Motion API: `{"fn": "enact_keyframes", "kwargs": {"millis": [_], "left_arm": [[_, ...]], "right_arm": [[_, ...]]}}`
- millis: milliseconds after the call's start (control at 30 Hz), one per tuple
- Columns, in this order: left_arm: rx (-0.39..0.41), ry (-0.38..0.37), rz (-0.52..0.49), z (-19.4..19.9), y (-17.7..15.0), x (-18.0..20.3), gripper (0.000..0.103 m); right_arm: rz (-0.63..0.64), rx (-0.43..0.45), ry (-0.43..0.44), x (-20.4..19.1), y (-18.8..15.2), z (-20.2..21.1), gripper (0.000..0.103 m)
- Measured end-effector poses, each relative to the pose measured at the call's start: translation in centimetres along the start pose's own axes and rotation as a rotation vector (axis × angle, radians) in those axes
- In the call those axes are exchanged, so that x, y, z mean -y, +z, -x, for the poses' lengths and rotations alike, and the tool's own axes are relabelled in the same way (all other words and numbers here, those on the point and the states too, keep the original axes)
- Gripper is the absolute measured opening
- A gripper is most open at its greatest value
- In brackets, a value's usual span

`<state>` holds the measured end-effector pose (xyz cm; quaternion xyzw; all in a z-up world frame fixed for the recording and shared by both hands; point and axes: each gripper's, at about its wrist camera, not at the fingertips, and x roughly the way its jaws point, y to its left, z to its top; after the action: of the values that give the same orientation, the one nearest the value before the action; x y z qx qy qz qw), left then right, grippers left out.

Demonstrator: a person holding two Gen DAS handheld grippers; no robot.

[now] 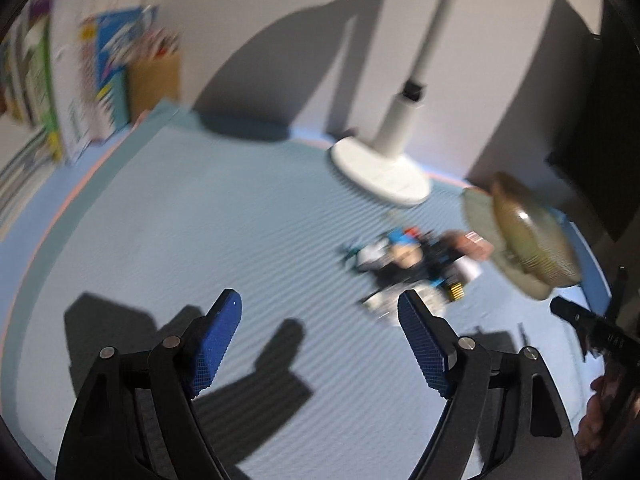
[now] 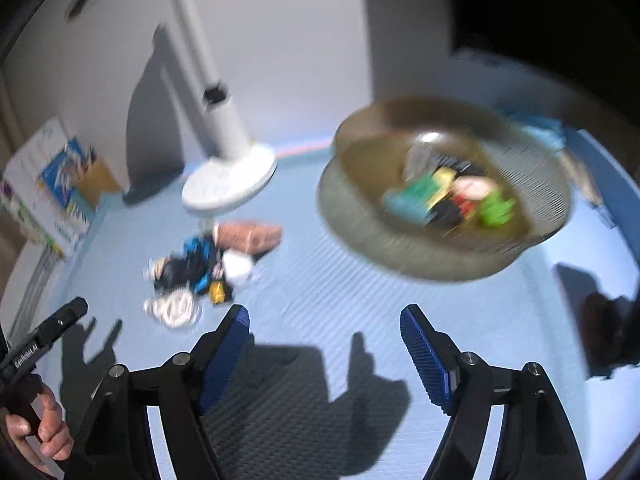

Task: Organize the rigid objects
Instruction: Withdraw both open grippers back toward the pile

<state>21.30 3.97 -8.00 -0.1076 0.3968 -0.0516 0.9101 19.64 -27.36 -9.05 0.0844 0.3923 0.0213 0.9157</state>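
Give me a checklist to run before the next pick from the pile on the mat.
1. Left gripper jaws open and empty: ok.
2. Right gripper jaws open and empty: ok.
3. Pile of small items lying loose on the blue mat, ahead of both grippers: ok.
4. Bowl has room; it already holds several coloured pieces: ok.
5. Which single item in the pile is easiest to grab: cannot tell, the pictures are blurred.
6. Lamp base clear of the pile: not ok, it sits close behind it.
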Motion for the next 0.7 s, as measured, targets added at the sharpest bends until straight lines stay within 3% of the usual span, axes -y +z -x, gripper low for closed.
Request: {"fn": "enact_keyframes", "kwargs": {"millis": [233, 300, 367, 700], "left_arm": [[-0.01, 0.08, -0.002, -2.4, -2.4, -1.5, 0.079], [-0.041, 0.044, 0.012, -2.7, -2.1, -1.8, 0.079], [-0.042, 0.041, 0.032, -2.7, -2.1, -2.2, 0.079], [-0.04, 0.009, 0.051, -2.5, -2.2, -2.4, 0.083]], "right_arm": [[0.169, 0.008, -0.034, -3.1, -3.7, -4.1, 0.076], [0.204, 0.02, -0.042, -3.8, -3.9, -4.1, 0.077], [0.211, 0.019, -0.042, -3.9, -4.1, -4.2, 0.084], [0.198, -0.036, -0.026, -3.5, -3.9, -5.1, 0.084]]}}
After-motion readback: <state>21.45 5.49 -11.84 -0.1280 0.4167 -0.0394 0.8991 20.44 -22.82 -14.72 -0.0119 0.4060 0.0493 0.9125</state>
